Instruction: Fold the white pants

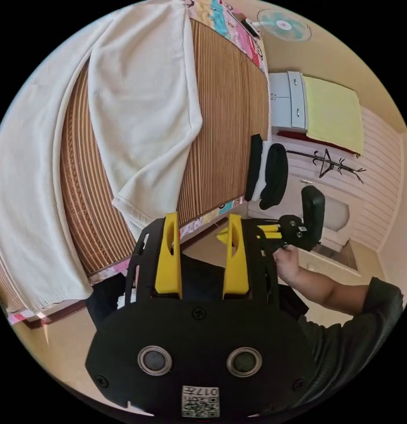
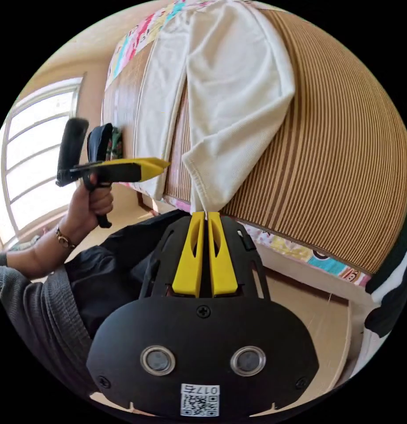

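White pants [image 2: 230, 88] lay unfolded on the bed [image 2: 344, 145]; right gripper [image 2: 205, 217] jaws clamped a hem corner, left gripper [image 1: 199, 221] jaws apart; folding barely begun.

White pants [image 1: 137, 110] are spread on the bamboo mat [image 1: 221, 128], both legs reaching the mat's near edge. Left gripper [image 1: 201, 221] hangs off that edge, jaws apart, gripping nothing. A hand [image 1: 286, 264] holds the right gripper [image 1: 239, 232] beside it.
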